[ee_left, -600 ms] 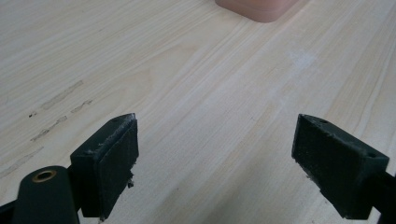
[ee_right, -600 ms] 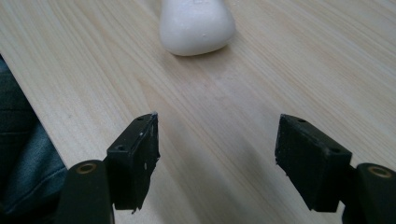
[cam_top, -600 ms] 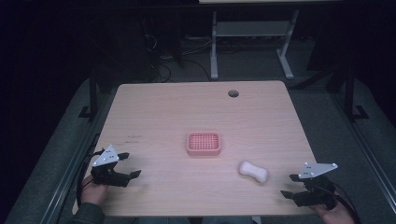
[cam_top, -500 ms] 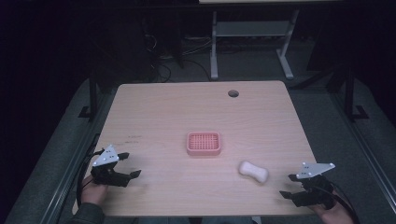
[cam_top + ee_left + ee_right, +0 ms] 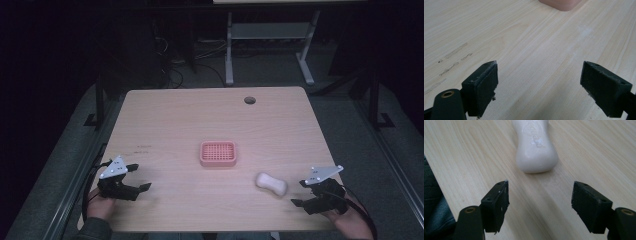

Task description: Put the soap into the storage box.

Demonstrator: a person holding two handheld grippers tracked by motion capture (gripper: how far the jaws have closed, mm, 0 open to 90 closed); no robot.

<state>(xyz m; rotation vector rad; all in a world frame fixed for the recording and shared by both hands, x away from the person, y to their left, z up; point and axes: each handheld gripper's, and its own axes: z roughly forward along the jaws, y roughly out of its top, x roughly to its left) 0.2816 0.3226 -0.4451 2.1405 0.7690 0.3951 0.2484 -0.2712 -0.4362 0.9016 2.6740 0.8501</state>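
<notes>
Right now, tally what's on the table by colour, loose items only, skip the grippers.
Pink: 1, the soap dish
White: 1, the soap bar
Total: 2

The right gripper (image 5: 540,202) points along the pale wooden table (image 5: 599,155), its two black jaws set wide apart with bare wood between them; just ahead of the gap lies a white bar of soap (image 5: 535,147), resting flat on the table and apart from both jaws; its near end is rounded and broad, its middle narrows, and raised lettering runs along its top, too blurred to read; grey-blue fabric (image 5: 434,205) shows past the table's edge at lower left.
</notes>
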